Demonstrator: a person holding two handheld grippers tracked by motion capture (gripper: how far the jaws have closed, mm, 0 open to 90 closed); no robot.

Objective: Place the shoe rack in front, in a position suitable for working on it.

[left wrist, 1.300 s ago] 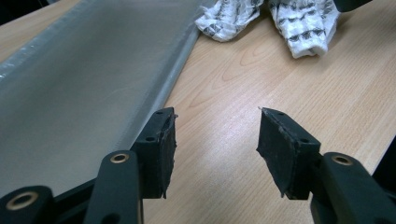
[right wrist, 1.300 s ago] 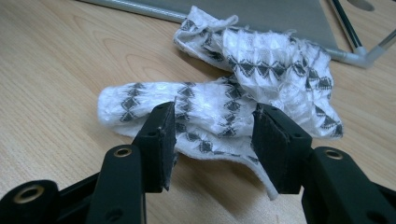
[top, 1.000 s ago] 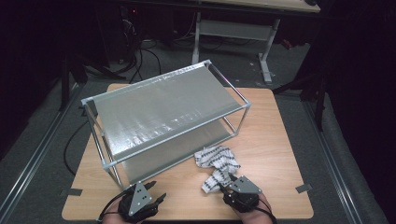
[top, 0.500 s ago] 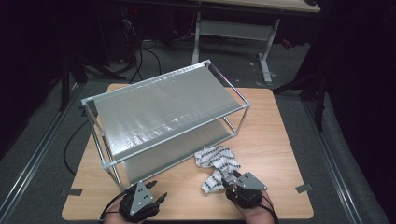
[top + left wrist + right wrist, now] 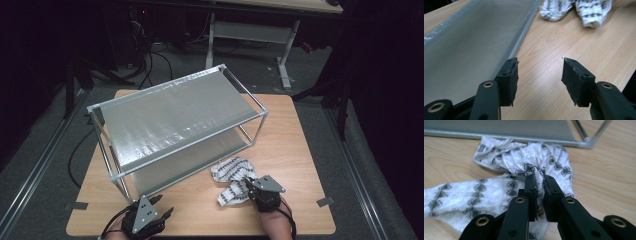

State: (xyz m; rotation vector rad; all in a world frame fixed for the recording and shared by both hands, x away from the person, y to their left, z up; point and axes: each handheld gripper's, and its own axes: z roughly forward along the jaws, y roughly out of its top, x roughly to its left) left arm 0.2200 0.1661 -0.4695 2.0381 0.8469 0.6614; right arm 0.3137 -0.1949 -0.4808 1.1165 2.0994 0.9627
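Right gripper (image 5: 539, 185): jaws nearly together, pinching a bunched fold of the cloth (image 5: 524, 170) between the pads. They have just been closing, and fabric sits pressed between them. The bite is taken on a raised ridge of the crumple rather than a flat edge, probably because a hump gives the pads something to close around without scraping the table (image 5: 604, 177).

The cloth is white with dark diamond rows, lying crumpled on the wood close in front of the rack's near lower rail (image 5: 499, 136). One tail runs off toward the left of the right gripper view, and the rest is heaped toward the rack's corner post. In the high view the cloth (image 5: 230, 172) lies between the rack (image 5: 175, 125) and the right gripper (image 5: 248, 187), at the table's near right part.

Left gripper (image 5: 539, 75): jaws wide apart, nothing between them, only bare table below. It hangs just beside the rack's lower shelf (image 5: 469, 42), with the cloth (image 5: 574, 10) farther ahead and untouched. In the high view the left gripper (image 5: 162, 210) sits at the near table edge, well apart from the cloth. It seems parked ready, perhaps to take a second corner once the right side lifts.

The rack is a two-tier metal frame with grey mesh shelves, set skew across the table (image 5: 300, 130). My guess is that the cloth is bound for a shelf. The grip looks secure enough for a lift, though a single mid-fold pinch will let both ends dangle.
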